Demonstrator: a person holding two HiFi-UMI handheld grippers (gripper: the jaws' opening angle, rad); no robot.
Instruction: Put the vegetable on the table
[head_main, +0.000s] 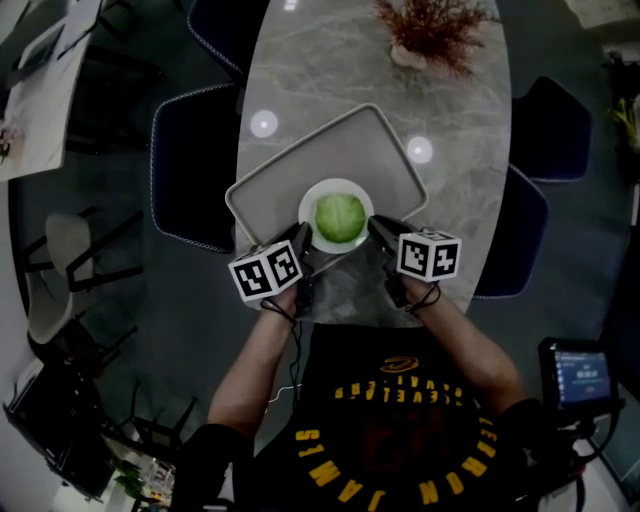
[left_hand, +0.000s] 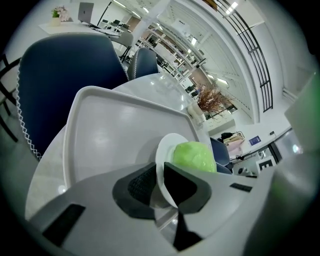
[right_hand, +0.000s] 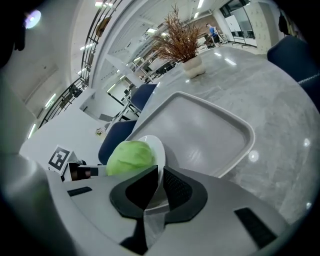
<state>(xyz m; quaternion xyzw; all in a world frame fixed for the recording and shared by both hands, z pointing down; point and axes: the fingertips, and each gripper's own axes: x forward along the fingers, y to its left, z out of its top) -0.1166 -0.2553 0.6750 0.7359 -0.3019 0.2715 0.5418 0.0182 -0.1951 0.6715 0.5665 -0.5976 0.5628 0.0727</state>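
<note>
Now, two-handed hold in place. Cabbage (head_main: 340, 217), small, round and pale green, sits in the middle of a white plate (head_main: 312, 199). The plate is over the near corner of the grey tray (head_main: 300, 160). The tray lies on the marble counter (head_main: 330, 60). I cannot tell whether the plate rests on the tray or is just clear of it.

Handling, as judged:
- Cabbage: firm and leafy, probably fairly light. It is round and loose on a shallow plate, so it is likely to roll if the plate tips.
- Plate: stiff, glazed and slick at the rim, and it would break if dropped.
- Best hold is the rim, on opposite sides, kept level. The cabbage itself should not be touched.

Grip:
- Left hand-held gripper (left_hand: 160, 186): jaws nearly together, pads pinching the plate's left rim, with the thin edge between them.
- Right hand-held gripper (right_hand: 159, 186): the same narrow pinch on the opposite rim, pads pressed to both faces.
- Neither touches the cabbage, which sits just beyond the jaw tips in both gripper views.

Bare counter shows beside and beyond the tray. A potted plant (head_main: 432, 30) stands well beyond the tray's far edge.
</note>
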